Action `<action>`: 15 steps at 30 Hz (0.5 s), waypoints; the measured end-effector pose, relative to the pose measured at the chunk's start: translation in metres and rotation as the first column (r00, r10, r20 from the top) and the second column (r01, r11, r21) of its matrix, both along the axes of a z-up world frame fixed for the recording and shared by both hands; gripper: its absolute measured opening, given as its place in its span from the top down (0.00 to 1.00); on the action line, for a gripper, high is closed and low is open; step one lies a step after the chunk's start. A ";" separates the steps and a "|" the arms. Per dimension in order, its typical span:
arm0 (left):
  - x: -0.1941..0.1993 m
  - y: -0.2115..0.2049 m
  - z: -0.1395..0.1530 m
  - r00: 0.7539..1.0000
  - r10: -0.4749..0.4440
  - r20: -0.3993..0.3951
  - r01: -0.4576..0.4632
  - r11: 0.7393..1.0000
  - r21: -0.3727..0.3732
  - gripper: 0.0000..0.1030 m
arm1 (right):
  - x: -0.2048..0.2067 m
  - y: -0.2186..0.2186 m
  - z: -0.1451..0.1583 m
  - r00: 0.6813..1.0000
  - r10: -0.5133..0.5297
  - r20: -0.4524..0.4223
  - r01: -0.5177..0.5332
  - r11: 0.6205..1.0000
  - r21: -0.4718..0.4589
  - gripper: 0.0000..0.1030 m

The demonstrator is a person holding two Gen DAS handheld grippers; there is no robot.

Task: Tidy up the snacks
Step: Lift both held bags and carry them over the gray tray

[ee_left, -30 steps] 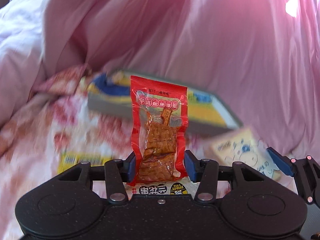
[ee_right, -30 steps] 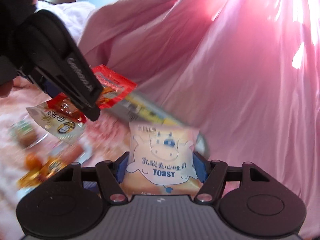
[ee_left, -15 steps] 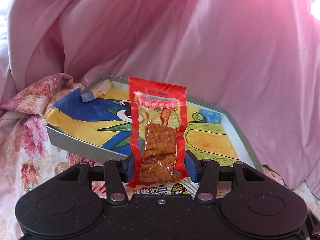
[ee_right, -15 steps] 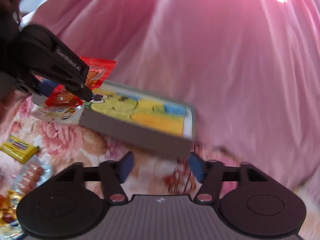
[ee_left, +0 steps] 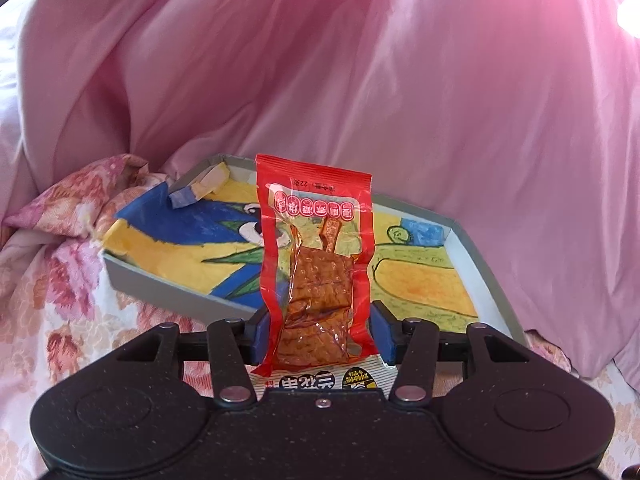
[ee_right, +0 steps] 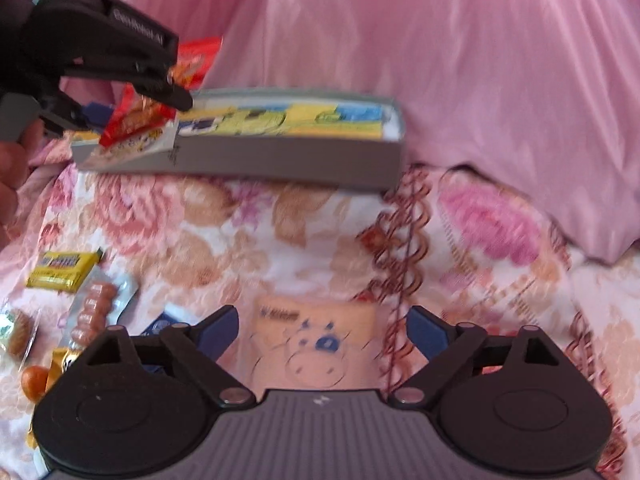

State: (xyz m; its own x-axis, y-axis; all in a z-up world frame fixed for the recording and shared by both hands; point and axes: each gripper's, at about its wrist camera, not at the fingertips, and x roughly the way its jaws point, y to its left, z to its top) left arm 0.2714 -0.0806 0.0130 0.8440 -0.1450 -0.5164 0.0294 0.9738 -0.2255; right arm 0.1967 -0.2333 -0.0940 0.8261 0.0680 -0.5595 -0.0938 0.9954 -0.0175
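Observation:
My left gripper (ee_left: 318, 334) is shut on a red snack packet (ee_left: 316, 264) that stands upright between the blue pads. A white packet (ee_left: 316, 380) is caught under it. Both hang over the near edge of a grey box (ee_left: 168, 288) lined with a blue and yellow drawing. In the right wrist view the left gripper (ee_right: 176, 92) holds the red packet (ee_right: 140, 116) over the left end of the box (ee_right: 280, 156). My right gripper (ee_right: 323, 316) is opening, jaws wide. The toast packet (ee_right: 316, 356) lies flat on the bedspread between them, untouched.
A pink quilt (ee_right: 440, 60) rises behind the box. On the floral bedspread (ee_right: 240, 232) at the left lie a yellow bar (ee_right: 62, 270), a sausage packet (ee_right: 96, 308) and several other snacks. A hand (ee_right: 12, 168) shows at the left edge.
My right gripper let go of the toast packet, which now lies on the bedspread, and its jaws spread wide. My left gripper carried the red packet up to the box.

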 end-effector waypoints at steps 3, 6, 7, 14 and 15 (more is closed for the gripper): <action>-0.001 0.001 -0.002 1.000 0.000 -0.010 0.000 1.000 -0.004 0.49 | 0.006 0.008 -0.011 1.000 -0.007 -0.027 0.006 0.999 -0.039 0.06; -0.004 0.002 0.001 1.000 -0.009 -0.001 0.009 1.000 -0.013 0.49 | 0.016 0.008 -0.022 0.997 -0.030 -0.075 0.028 0.999 -0.036 0.14; -0.005 0.001 0.002 1.000 -0.012 0.005 0.012 1.000 -0.008 0.49 | 0.017 0.006 -0.023 0.996 -0.037 -0.083 0.036 0.999 -0.014 0.20; -0.009 -0.005 0.006 0.999 -0.034 0.007 0.034 0.999 0.004 0.49 | 0.005 0.006 -0.019 0.998 -0.048 -0.034 0.048 0.999 -0.018 0.30; -0.009 -0.005 0.006 0.999 -0.036 0.005 0.036 0.999 0.006 0.49 | 0.001 0.004 -0.015 0.998 -0.053 -0.015 0.052 0.998 -0.019 0.30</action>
State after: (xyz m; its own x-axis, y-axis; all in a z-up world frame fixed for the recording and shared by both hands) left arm 0.2628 -0.0858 0.0194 0.8409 -0.1725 -0.5129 0.0656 0.9733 -0.2198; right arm 0.1980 -0.2289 -0.1089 0.8195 0.0142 -0.5729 -0.0417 0.9985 -0.0349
